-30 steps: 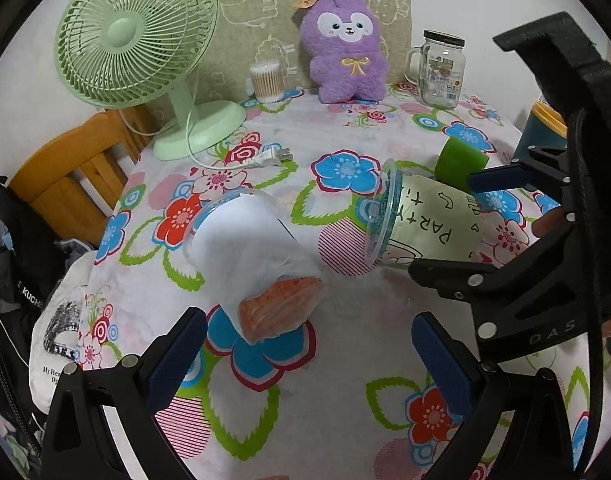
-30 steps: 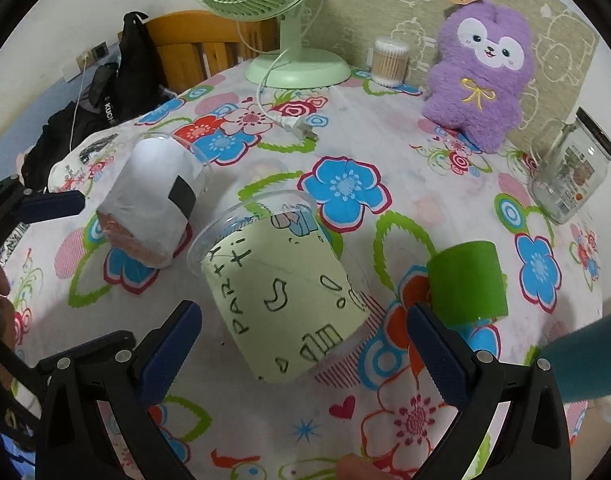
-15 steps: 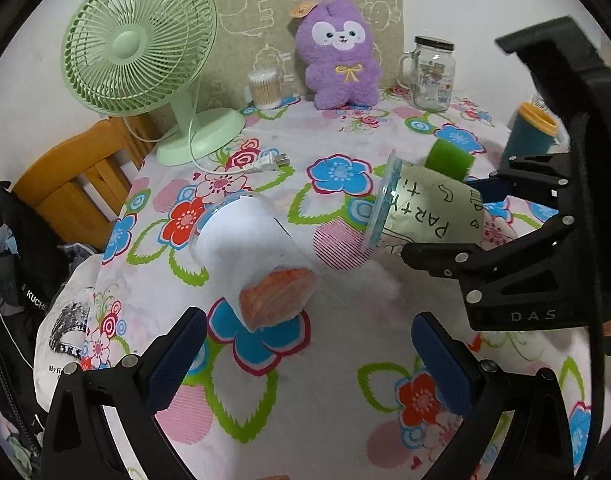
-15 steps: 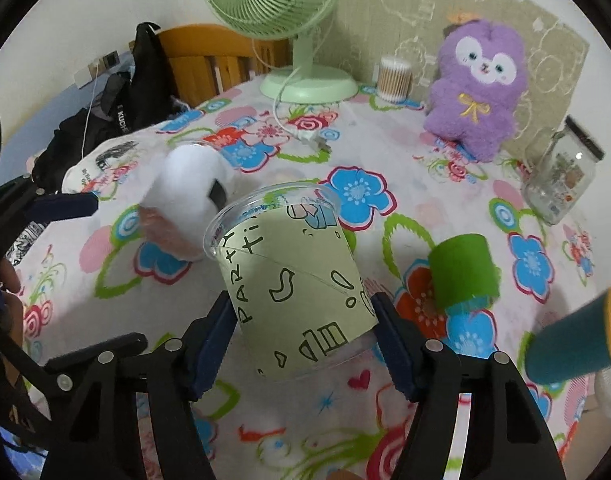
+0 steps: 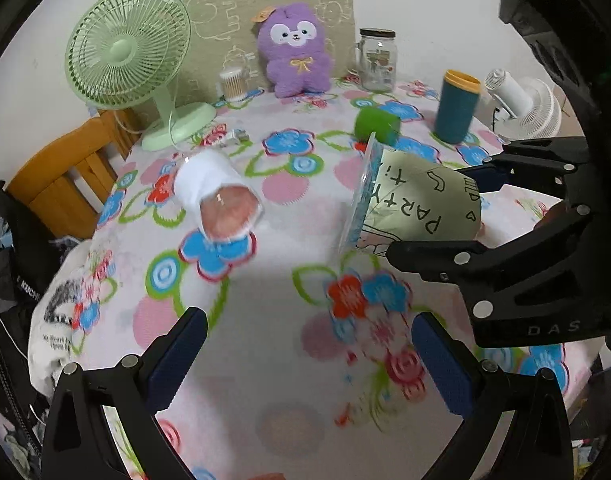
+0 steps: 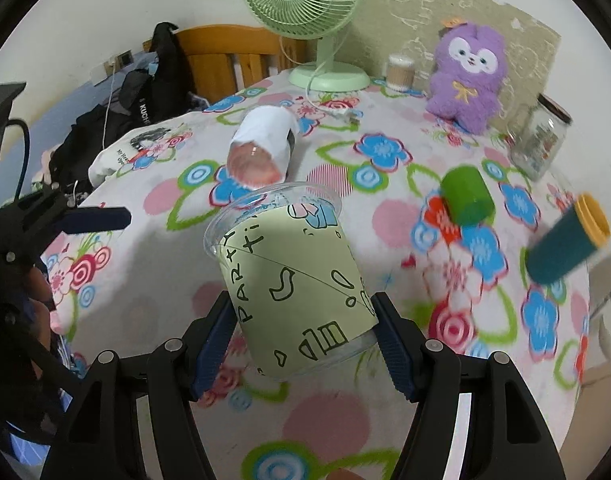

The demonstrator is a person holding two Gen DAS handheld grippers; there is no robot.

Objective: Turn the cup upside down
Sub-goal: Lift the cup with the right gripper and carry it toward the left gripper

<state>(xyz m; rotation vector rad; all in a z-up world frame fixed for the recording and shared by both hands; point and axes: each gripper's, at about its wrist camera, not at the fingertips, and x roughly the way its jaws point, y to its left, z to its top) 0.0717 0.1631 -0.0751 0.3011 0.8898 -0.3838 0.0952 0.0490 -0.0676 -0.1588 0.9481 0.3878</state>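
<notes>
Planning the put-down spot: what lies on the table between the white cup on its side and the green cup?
Only bare flowered tablecloth between the white cup and the green cup, seen in the right wrist view.

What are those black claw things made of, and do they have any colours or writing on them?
Each hand-held gripper is a black, angular plastic frame with two long fingers, dotted with silver screw heads. The left one and the right one carry dark blue ribbed pads inside the fingertips. The right frame bears grey letters, "DAS". A dark cable loops from the left one.
</notes>
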